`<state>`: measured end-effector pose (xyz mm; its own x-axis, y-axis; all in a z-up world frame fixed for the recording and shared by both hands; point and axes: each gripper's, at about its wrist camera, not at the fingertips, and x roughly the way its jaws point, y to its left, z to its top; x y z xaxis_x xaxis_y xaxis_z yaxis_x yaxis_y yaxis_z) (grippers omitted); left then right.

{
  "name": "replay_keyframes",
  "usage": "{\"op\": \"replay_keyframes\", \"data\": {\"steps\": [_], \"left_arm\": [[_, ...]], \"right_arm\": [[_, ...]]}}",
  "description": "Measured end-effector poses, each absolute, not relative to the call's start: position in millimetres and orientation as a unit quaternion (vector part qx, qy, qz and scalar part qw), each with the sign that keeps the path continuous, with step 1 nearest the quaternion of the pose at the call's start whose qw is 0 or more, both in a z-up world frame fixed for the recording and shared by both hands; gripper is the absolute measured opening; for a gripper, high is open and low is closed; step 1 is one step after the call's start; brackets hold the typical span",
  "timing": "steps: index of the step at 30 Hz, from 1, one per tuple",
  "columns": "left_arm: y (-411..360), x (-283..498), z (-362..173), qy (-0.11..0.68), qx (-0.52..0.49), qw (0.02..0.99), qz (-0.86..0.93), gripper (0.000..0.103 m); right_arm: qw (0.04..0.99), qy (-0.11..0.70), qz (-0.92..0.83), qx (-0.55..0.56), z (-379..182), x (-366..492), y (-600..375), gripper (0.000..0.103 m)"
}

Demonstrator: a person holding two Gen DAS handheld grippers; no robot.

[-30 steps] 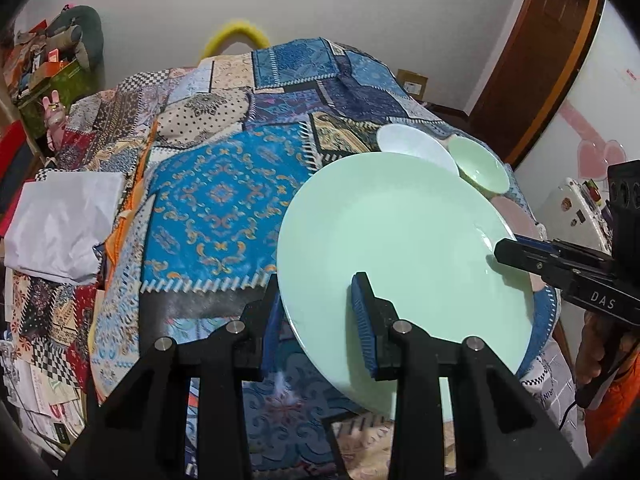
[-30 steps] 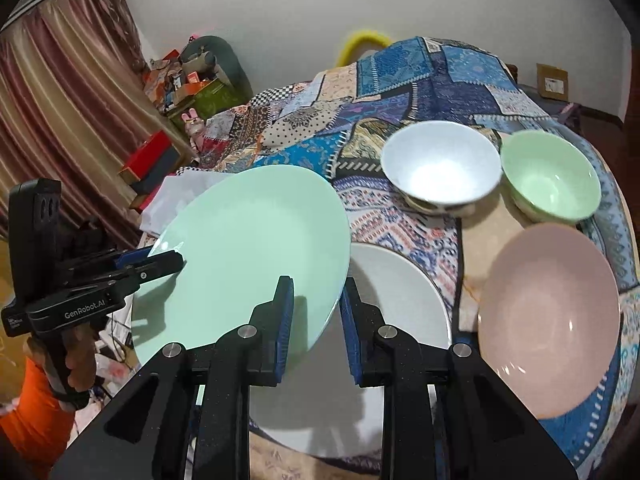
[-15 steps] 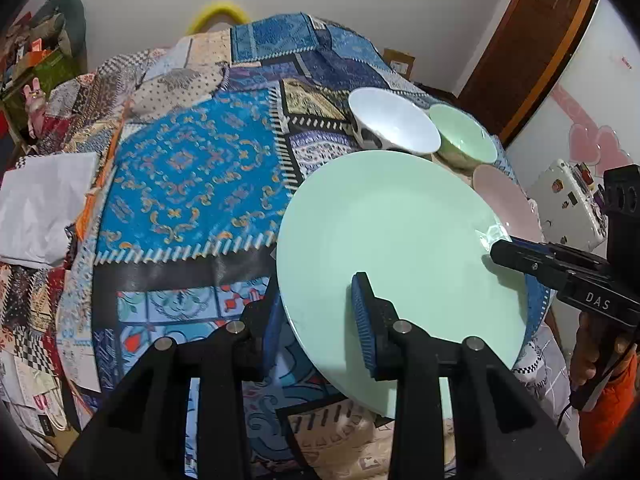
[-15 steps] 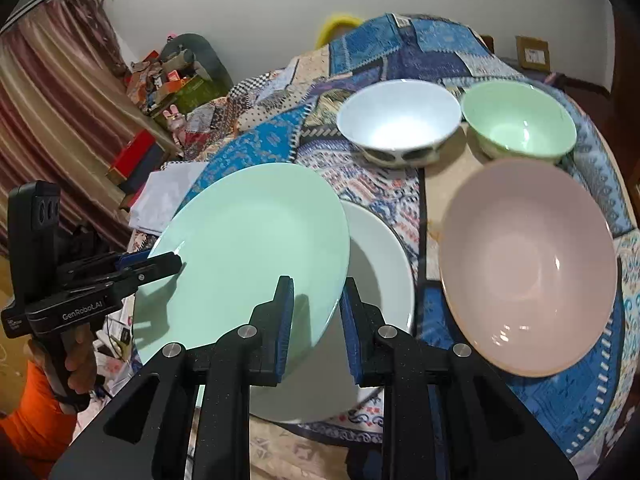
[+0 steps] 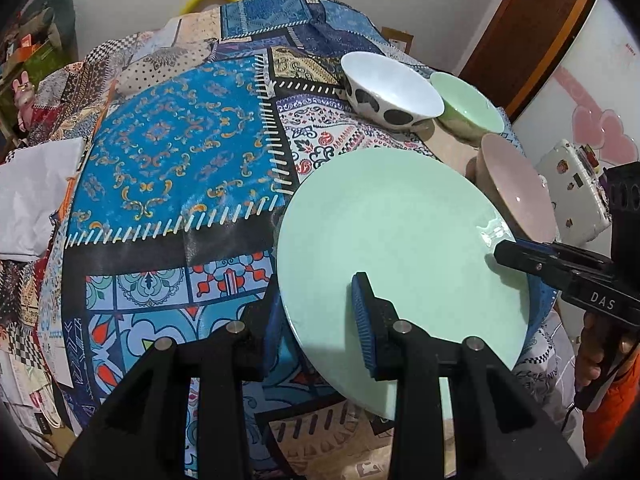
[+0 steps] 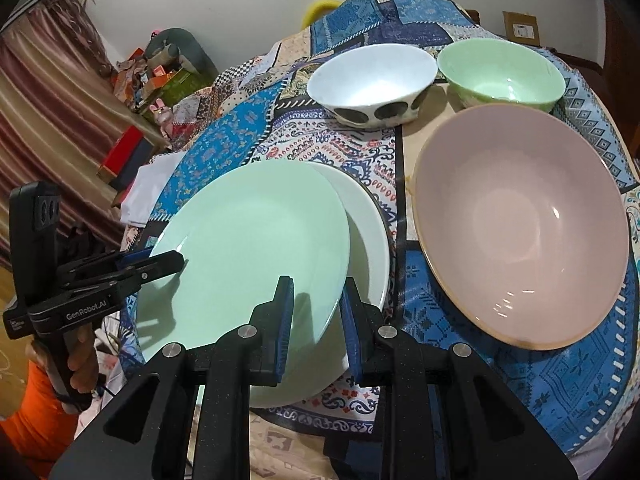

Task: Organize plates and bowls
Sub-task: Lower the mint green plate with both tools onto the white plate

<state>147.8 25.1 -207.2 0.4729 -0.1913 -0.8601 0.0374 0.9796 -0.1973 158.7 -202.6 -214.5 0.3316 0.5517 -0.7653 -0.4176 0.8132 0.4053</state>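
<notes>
I've lowered the green plate (image 6: 248, 240), both grippers' jaws clamped on its rim, nearly onto the white plate (image 6: 368, 232); release comes next.

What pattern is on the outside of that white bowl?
Large black spots on white bowl, clearest in the left wrist view.
</notes>
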Motion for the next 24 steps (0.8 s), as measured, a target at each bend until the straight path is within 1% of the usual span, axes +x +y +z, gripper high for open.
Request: {"op": "replay_keyframes", "data": {"steps": [11, 18, 24], "left_arm": [[20.0, 151.4, -214.3, 0.512, -0.055, 0.856, -0.056, 0.033], [20.6, 155.6, -222.8, 0.529, -0.063, 0.845, -0.047, 0.033], [21.9, 153.9, -224.7, 0.529, -0.064, 0.845, -0.045, 0.033]], "right_arm": [[0.811, 0.505, 0.29, 0.06, -223.4, 159.3, -200.9, 0.022], [0.816, 0.502, 0.284, 0.05, -224.6, 158.4, -198.5, 0.021], [0.821, 0.497, 0.278, 0.04, -224.5, 157.8, -197.0, 0.021]]}}
